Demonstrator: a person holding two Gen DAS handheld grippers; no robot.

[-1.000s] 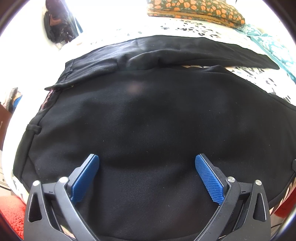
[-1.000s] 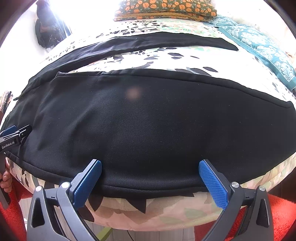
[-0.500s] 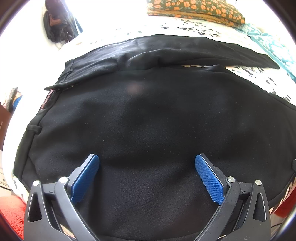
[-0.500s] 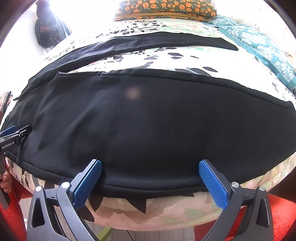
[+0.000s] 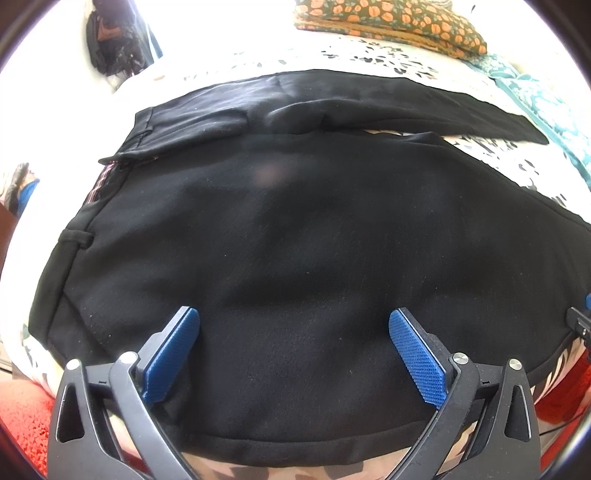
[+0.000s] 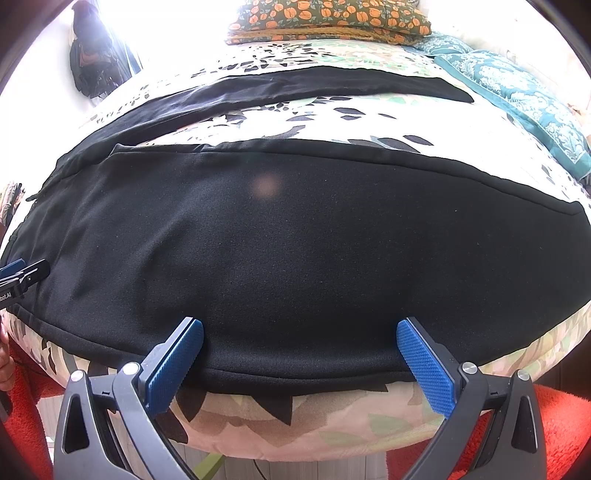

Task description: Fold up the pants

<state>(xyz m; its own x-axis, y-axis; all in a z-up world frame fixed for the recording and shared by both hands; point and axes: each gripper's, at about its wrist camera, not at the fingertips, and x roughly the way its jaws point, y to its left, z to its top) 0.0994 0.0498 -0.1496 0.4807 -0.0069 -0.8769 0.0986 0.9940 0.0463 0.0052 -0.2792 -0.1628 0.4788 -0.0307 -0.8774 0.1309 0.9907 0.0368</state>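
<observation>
Both cameras sit low at the near edge of the bed (image 6: pixel 258 406), looking across it toward the orange-flowered pillow (image 6: pixel 332 18) at the far end. The left view hangs close over the waist end of the pants (image 5: pixel 295 240), left of the other. The right view is close to the near leg (image 6: pixel 295 240). Both share the pants, the pillow (image 5: pixel 388 22) and the dark bag (image 5: pixel 114 40) far left.

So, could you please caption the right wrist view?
Open right tongs poised at black pants' near edge on floral bed.
</observation>
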